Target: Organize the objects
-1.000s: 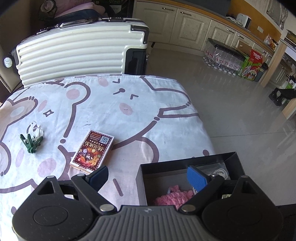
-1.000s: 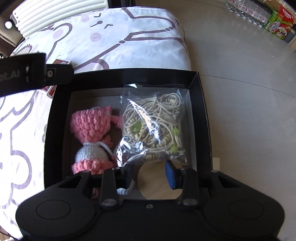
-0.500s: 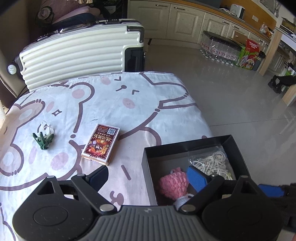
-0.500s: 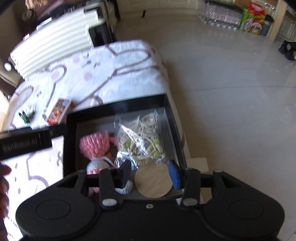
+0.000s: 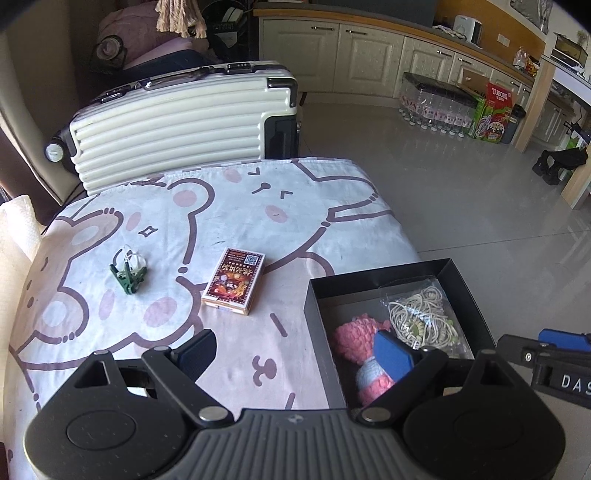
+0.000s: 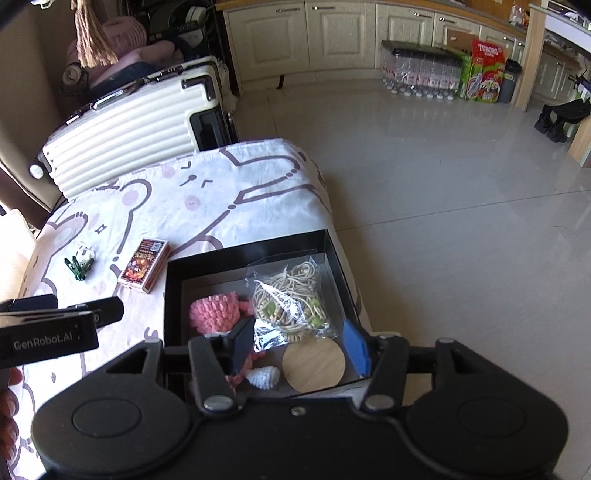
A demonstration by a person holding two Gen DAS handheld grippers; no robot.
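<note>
Big kitchen-ish room up top: glossy tile floor (image 5: 461,192), cream cabinets (image 6: 332,33), a ribbed white suitcase (image 5: 177,122) upper left. Mid-frame, a table under a cartoon bear cloth (image 5: 236,206).

Lower right on that cloth, an open black box (image 5: 373,275) holding a pink crochet toy (image 6: 216,312) on its left, a clear bag of beige cords (image 6: 291,295) on its right. Only visible from the right wrist: a round wooden disc (image 6: 314,363) at the box's near edge.

Left of the box, out on the cloth: a red card pack (image 5: 234,280), then a small green clip (image 5: 127,275).

Left gripper (image 5: 295,354) spread wide, nothing in it. Right gripper (image 6: 299,347) opening, empty, disc showing below the gap.
</note>
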